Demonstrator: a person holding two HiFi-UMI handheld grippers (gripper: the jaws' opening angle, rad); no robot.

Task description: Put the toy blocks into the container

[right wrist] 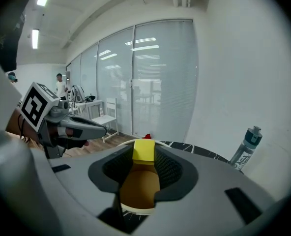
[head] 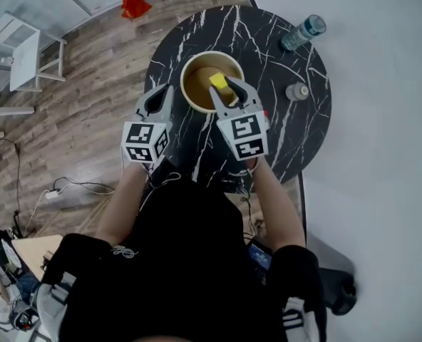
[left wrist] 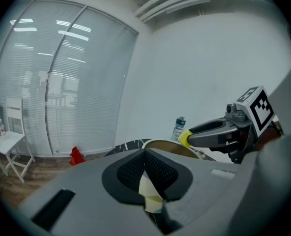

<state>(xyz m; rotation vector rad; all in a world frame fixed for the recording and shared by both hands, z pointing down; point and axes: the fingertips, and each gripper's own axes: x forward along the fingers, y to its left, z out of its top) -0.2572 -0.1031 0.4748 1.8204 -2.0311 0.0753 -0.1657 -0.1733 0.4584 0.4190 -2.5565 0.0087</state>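
A round container point(head: 185, 81) with a cream rim and a tan inside stands on the black marble table point(head: 282, 141). My right gripper point(head: 222, 85) hangs over the container's right half, shut on a yellow block point(head: 219, 81). In the right gripper view the yellow block point(right wrist: 143, 151) sits clamped at the jaw tips, with the container's tan inside point(right wrist: 139, 187) right below it. My left gripper point(head: 160, 92) is shut and holds nothing, just left of the container. In the left gripper view the container point(left wrist: 161, 145) lies ahead, and the right gripper point(left wrist: 189, 138) with its yellow block point(left wrist: 185, 138) is above it.
A water bottle point(head: 304, 32) lies near the table's far right edge, with a small grey jar point(head: 296, 91) closer in. On the wooden floor are a red object point(head: 134, 4) and a white chair point(head: 26, 55). The table's front edge is close to the person's body.
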